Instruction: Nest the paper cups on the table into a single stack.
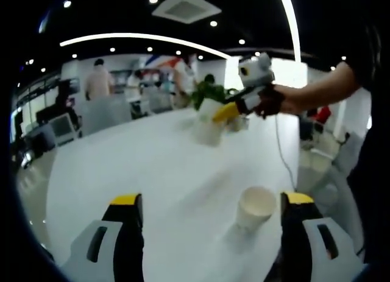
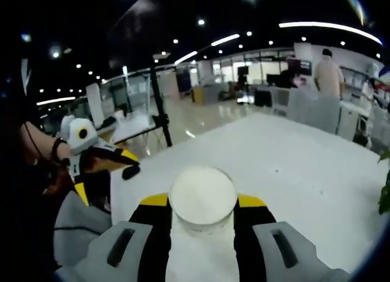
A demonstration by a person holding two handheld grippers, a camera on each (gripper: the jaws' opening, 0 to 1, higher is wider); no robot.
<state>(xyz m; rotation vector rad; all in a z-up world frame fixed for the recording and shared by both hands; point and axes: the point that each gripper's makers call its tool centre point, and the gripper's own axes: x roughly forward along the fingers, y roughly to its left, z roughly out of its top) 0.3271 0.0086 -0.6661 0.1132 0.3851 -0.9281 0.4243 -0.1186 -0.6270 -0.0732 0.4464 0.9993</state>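
Our right claw (image 2: 202, 210) pinched a white paper cup (image 2: 202, 200) between its jaws, held above the white worktop (image 2: 292, 160). Our left claw (image 1: 207, 212) stood spread over the worktop, a second paper cup (image 1: 254, 207) standing upright just beside its right jaw.

In the right gripper view, the right gripper (image 2: 203, 210) is hiding the lower walls of the held paper cup (image 2: 202, 195) between its jaws. In the left gripper view, a distant cup (image 1: 208, 125) is appearing blurred, the plant (image 1: 208, 92) beside it being indistinct.
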